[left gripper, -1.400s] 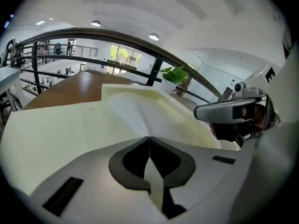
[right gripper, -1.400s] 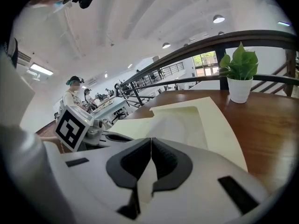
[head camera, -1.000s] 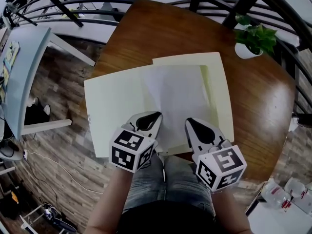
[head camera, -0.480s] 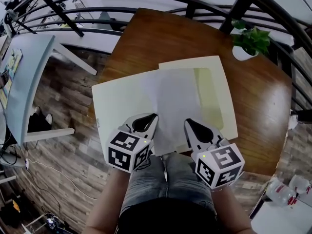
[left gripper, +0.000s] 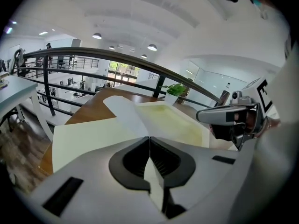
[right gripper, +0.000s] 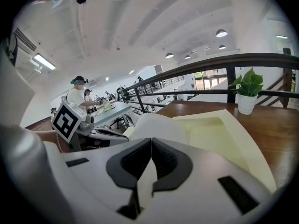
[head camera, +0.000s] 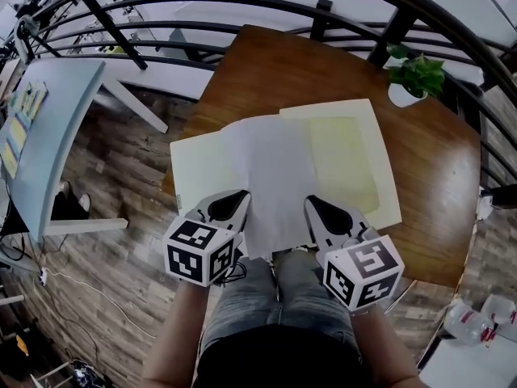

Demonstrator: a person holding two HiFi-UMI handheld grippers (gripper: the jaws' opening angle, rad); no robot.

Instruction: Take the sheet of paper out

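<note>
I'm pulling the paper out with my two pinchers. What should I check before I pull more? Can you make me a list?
1. Left gripper pinching the sheet of paper: ok, jaws shut on its near edge.
2. Right gripper pinching it too: ok, jaws shut on the same edge.
3. Sheet clear of the yellow folder: not ok, it lies across the open folder.
4. Potted plant out of the way: ok, it stands at the far corner of the table, apart from the folder.
5. Sheet free of tears: cannot tell.
</note>
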